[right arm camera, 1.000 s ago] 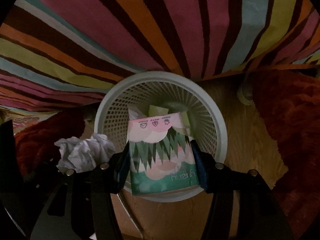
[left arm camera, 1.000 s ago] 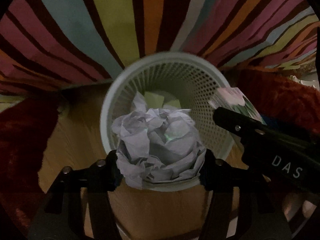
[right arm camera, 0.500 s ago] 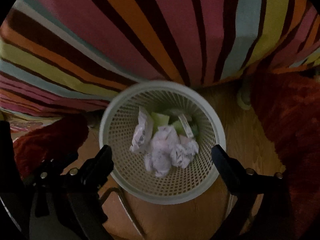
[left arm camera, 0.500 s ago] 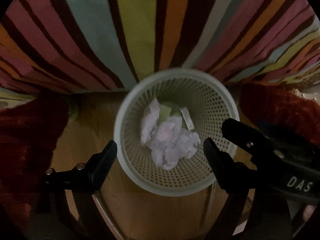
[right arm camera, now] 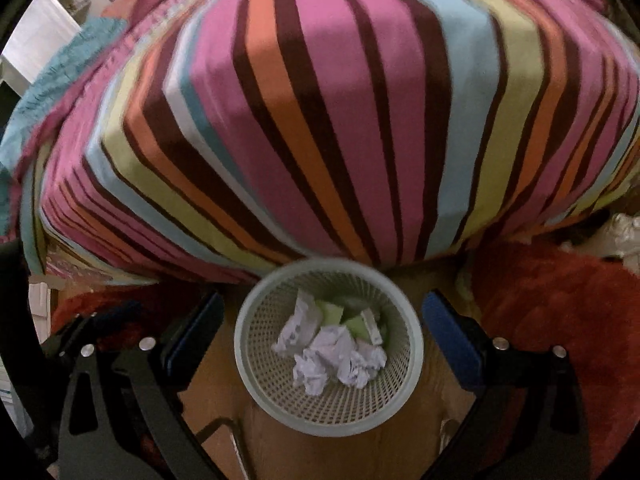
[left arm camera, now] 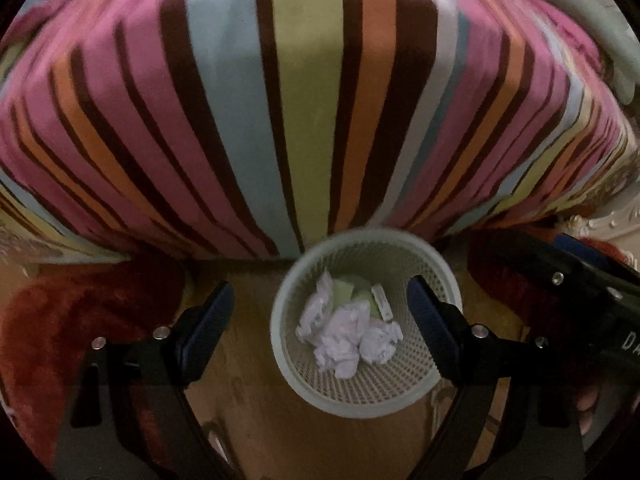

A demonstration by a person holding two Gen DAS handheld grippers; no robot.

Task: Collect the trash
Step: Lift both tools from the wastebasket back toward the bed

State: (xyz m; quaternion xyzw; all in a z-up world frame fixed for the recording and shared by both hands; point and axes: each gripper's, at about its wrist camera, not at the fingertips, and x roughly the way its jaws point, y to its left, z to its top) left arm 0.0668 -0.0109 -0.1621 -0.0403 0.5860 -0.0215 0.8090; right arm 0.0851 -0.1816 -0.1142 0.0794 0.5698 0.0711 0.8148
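Since a second ago both grippers have let go: the crumpled white paper ball (left arm camera: 340, 344) now lies inside the round white mesh wastebasket (left arm camera: 304, 384). The left gripper (left arm camera: 320, 312) and right gripper (right arm camera: 322, 320) hang above it, spread wide and empty.

Wastebasket (right arm camera: 256, 364): perforated matt plastic mesh. Crumpled paper (right arm camera: 340, 360) inside, creased, matt. Striped bedspread (right arm camera: 320, 120), upper frame: cloth, smooth weave. Rug (right arm camera: 560, 312), right: red, probably shaggy pile. Floor (right arm camera: 340, 456): wood-grain.
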